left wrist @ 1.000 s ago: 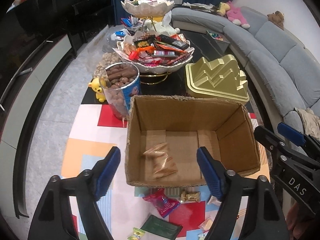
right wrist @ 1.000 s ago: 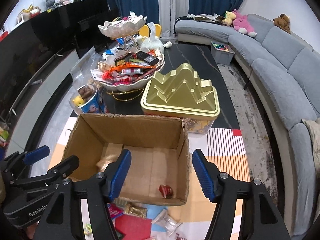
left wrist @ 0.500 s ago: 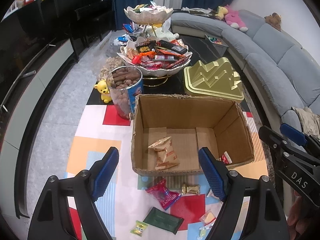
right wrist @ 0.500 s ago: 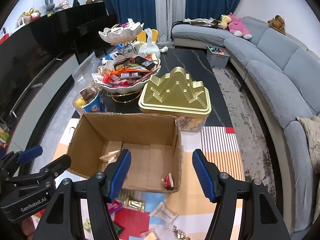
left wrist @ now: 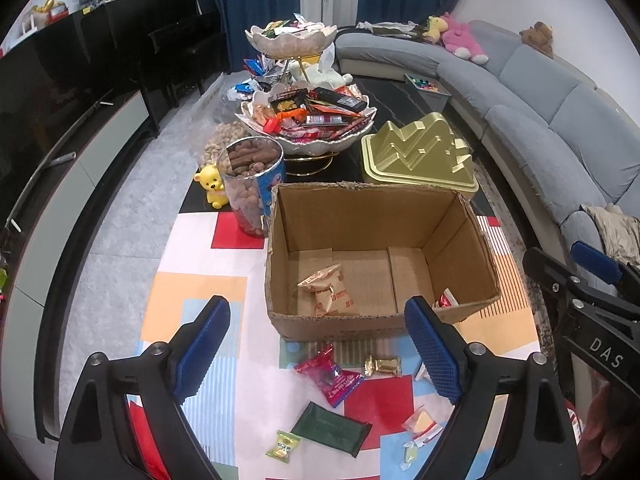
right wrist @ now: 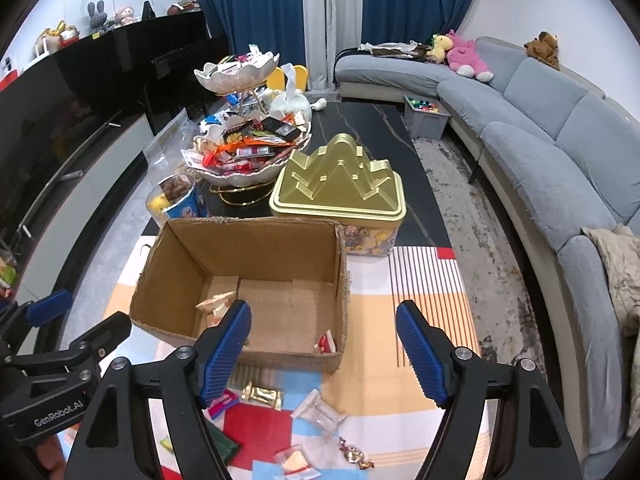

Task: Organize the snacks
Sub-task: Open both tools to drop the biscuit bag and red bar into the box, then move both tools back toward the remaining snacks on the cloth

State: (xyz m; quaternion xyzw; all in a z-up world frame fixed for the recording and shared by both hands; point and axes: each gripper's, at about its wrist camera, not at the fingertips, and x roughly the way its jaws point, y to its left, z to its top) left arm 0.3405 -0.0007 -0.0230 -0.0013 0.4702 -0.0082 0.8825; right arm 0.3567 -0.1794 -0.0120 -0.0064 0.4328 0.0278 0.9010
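We are between pickups: our left tongs [left wrist: 316, 344] hang over the patterned mat with their jaws apart and empty, having just been opening wider. To their left there is only bare mat and floor. Straight ahead of them sits the open cardboard box [left wrist: 376, 320], holding a tan snack packet [left wrist: 326, 290] and a small red sweet [left wrist: 444, 301] at its right corner. Just below and between the jaws lie loose snacks waiting to be sorted: a red wrapper [left wrist: 330, 376], a gold sweet [left wrist: 382, 366], a dark green packet [left wrist: 330, 430] and a small yellow-green sweet [left wrist: 283, 445]. Beyond the box stand a jar of nuts [left wrist: 252, 188], a tiered bowl of snacks [left wrist: 308, 120] and a gold tin [left wrist: 418, 160]. Our right tongs [right wrist: 323, 350] hover to the right, jaws likewise apart, empty and just widened, with a clear wrapper [right wrist: 320, 412] below them. We judge the next move is lowering onto one loose snack; the near box wall stands close and must be cleared when carrying it in.
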